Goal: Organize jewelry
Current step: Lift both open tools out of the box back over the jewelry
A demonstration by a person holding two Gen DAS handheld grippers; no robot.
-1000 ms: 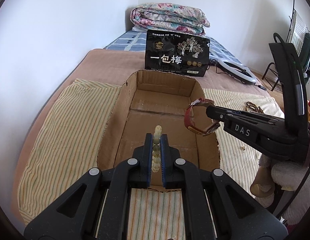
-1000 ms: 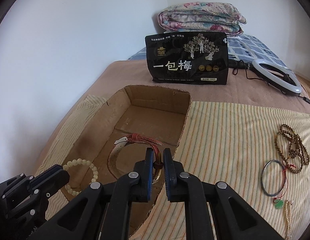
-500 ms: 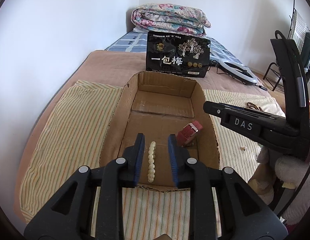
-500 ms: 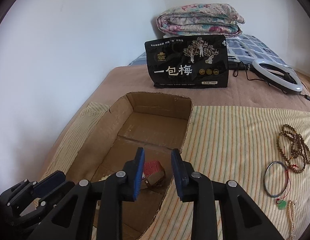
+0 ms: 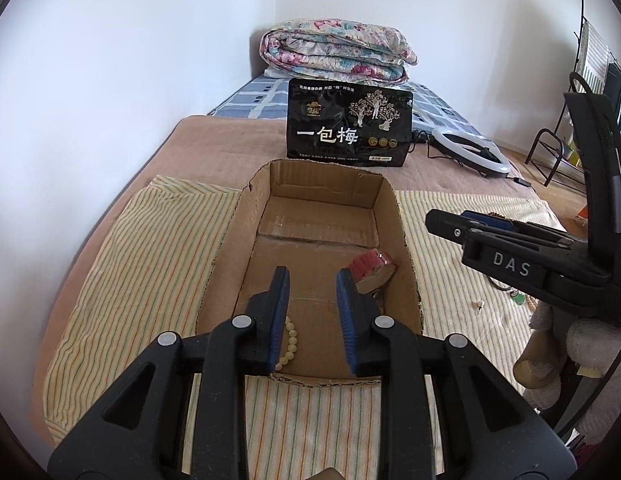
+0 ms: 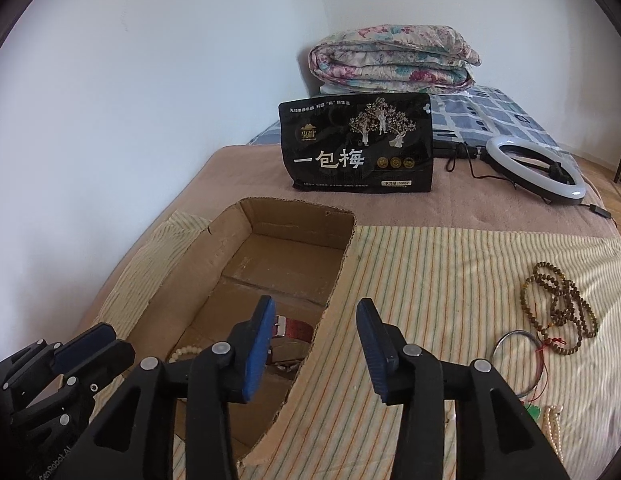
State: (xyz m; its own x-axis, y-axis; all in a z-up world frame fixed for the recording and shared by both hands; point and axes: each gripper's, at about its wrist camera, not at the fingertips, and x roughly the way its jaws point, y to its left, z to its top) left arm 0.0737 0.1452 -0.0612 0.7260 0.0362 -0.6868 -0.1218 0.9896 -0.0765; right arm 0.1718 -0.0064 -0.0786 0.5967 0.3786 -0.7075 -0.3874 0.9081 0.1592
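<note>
An open cardboard box point(image 5: 326, 196) point(image 6: 230, 240) lies on a striped cloth. Inside it lie a cream bead bracelet point(image 5: 289, 341) point(image 6: 185, 351) and a red-strap watch point(image 5: 372, 269) point(image 6: 294, 330). My left gripper point(image 5: 312, 312) is open and empty above the box's near end. My right gripper point(image 6: 316, 344) is open and empty over the box's right wall; it also shows in the left wrist view point(image 5: 462, 222). On the cloth to the right lie a brown bead string point(image 6: 560, 308), a thin bangle with a red cord point(image 6: 518, 364) and a pale bead strand point(image 6: 552, 428).
A black snack bag point(image 5: 348, 134) point(image 6: 356, 148) stands behind the box. A ring light point(image 6: 534, 168) and its cable lie at the back right, a folded quilt point(image 5: 336, 56) at the far end. A wall runs along the left; a metal rack point(image 5: 558, 152) stands right.
Both grippers opened and let go: the bead bracelet and the watch dropped into the box. Both grippers then drew back, the right one moving right over the box wall.
</note>
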